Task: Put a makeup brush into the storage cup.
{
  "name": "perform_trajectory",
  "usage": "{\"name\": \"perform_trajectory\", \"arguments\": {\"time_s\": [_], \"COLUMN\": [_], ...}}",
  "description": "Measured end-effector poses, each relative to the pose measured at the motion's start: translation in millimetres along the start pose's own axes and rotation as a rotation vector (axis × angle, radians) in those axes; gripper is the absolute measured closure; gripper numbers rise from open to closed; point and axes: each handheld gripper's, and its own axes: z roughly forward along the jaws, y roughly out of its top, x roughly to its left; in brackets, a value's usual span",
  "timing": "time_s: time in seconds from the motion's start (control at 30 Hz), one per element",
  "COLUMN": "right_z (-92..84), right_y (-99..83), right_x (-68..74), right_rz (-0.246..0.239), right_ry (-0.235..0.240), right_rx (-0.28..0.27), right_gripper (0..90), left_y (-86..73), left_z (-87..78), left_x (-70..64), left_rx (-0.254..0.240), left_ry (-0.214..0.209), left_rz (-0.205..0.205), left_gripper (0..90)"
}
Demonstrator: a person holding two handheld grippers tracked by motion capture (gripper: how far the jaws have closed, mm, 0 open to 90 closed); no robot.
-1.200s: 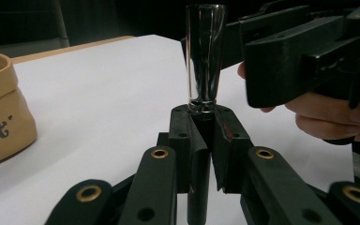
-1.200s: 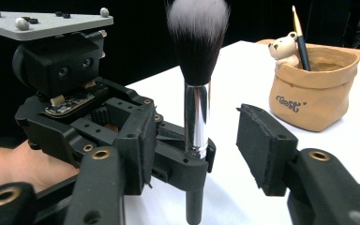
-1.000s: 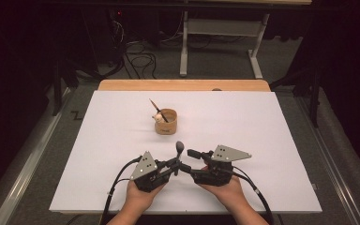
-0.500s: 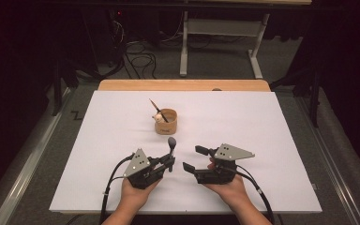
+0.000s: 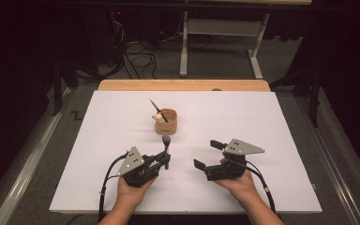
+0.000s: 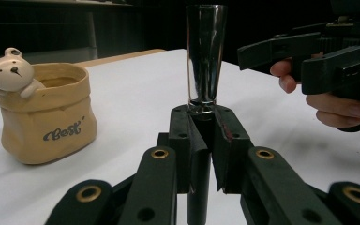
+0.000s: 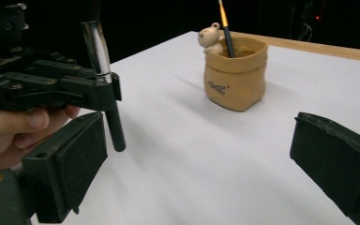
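**Left gripper clamps a brush; right gripper stands wide and empty**

Taking the pot [image 5: 166, 121] as the landmark and going left to right: the pot is a small tan ceramic sack with a crumpled, rolled rim and dark script on its belly. A pale glazed bear [image 6: 11, 72] leans over its rim, and a thin pencil [image 5: 158, 109] with an orange shaft and dark tip stands slanted inside it. It rests on a smooth matt white sheet [image 5: 272, 136] laid over a wooden table [image 5: 183, 85], whose bare edge shows behind the pot.

Near the pot, on the person's side and slightly to its left, sits the left gripper [image 5: 165, 158], black hinged plastic with brass rivets and a grey three-cornered plate on top. Its jaws are pressed tight on the brush [image 5: 166, 147], gripping the round black handle just under the polished, tapering chrome ferrule. The brush stands nearly upright with its dark rounded tuft on top, just in front of the pot and apart from it.

Further right, well apart from the pot, the right gripper [image 5: 209, 154] points left toward the brush. Its blocky black jaws have just been opening and now stand wide apart with nothing between them.
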Motion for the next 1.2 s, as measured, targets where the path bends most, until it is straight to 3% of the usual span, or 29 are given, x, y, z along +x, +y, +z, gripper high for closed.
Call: {"name": "perform_trajectory", "arguments": {"time_s": [0.63,0.87,1.2], "right_z": [-50.9,-71.7,-81.6], "right_y": [-18.1,-31.1,-39.8], "right_x": [-31.5,-41.9,-44.5], "right_rz": [-0.029,-0.019,-0.021], "right_ry": [-0.108,-0.145,-0.173], "right_rx": [-0.009,-0.017,-0.049], "right_gripper": [0.4,0.4,0.4], "left_y": [1.5,0.5,0.7], "left_z": [-5.3,-4.2,-6.5], "left_x": [5.9,5.3,6.5], "left_rx": [-0.016,-0.017,-0.023], "left_ry": [0.020,0.022,0.033], "left_rz": [-0.012,-0.012,-0.011], "left_gripper": [79.3,79.3,79.3]}}
